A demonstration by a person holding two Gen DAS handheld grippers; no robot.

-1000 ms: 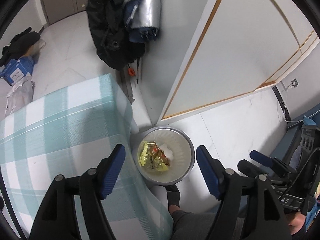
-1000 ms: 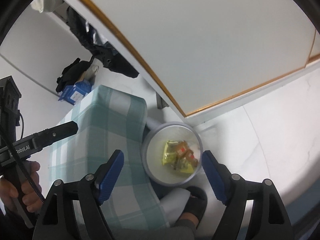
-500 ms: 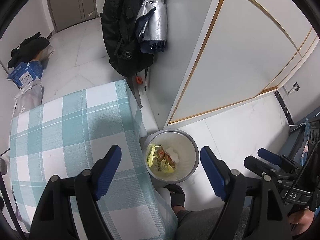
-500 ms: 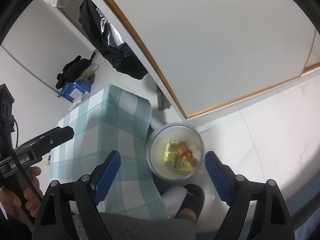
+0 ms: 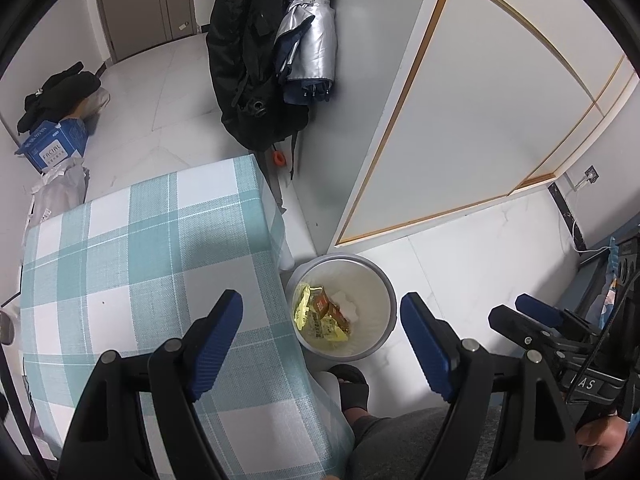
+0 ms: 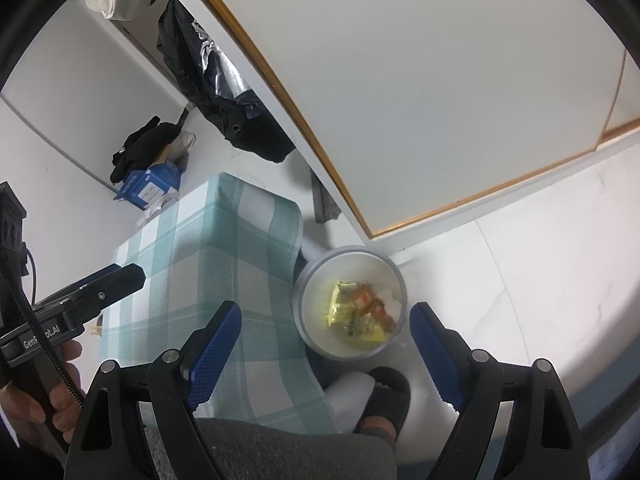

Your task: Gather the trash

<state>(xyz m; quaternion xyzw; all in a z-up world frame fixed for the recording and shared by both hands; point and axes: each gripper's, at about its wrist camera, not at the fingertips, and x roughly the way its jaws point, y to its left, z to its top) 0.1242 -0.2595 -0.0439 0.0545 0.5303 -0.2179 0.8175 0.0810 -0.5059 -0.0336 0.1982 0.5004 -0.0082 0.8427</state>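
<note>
A round grey-rimmed trash bin stands on the floor beside the table's corner. Inside lie yellow and red snack wrappers and a white crumpled piece. My left gripper hangs high above the bin, open, with nothing between its blue pads. My right gripper is also above the bin, open and empty. Each gripper shows at the edge of the other's view: the right gripper and the left gripper.
A table with a teal checked cloth borders the bin on the left. A sandalled foot and grey trouser leg sit just below it. A dark coat and umbrella hang by a white door. A blue box is far left.
Both grippers have risen, so the bin and table look smaller and more of the room shows. Both stay open and empty.
</note>
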